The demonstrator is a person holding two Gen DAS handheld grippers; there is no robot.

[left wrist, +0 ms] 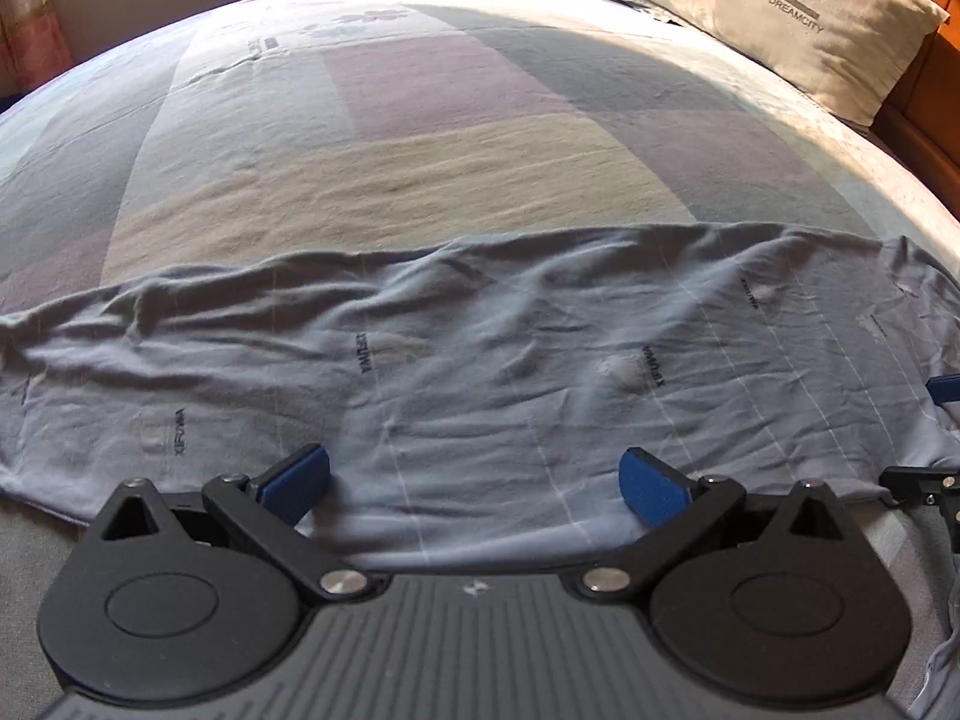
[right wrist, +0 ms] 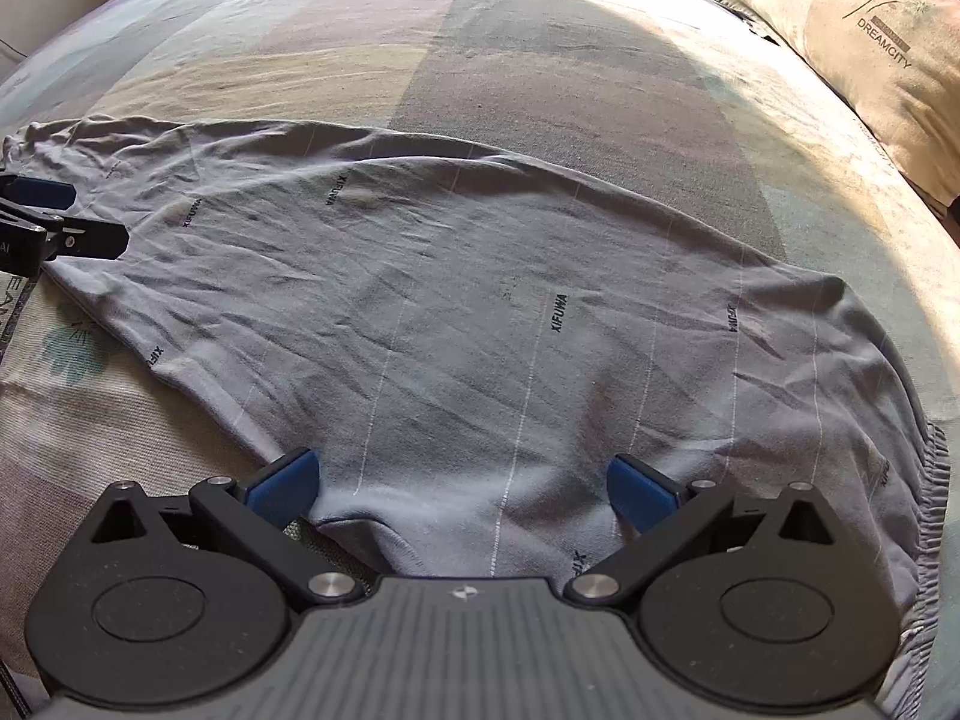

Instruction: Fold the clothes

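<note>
A grey garment [left wrist: 480,360] with thin white stripes and dark "XIFUWA" lettering lies spread flat across the bed, wrinkled. It looks like trousers: an elastic waistband [right wrist: 927,516] shows at the right in the right wrist view. My left gripper [left wrist: 474,480] is open, low over the garment's near edge, blue pads wide apart and nothing between them. My right gripper [right wrist: 462,483] is open too, over the near edge of the garment [right wrist: 510,300] close to the waistband end. Each gripper shows at the edge of the other's view: the right gripper's fingers [left wrist: 942,390] and the left gripper's fingers [right wrist: 42,192].
The bed sheet [left wrist: 420,138] has grey, mauve and beige blocks, with sunlight along its far side. A floral pillow [left wrist: 798,12] marked "DREAMCITY" lies at the far right against an orange headboard [left wrist: 924,96]. A wall and a curtain stand at the far left.
</note>
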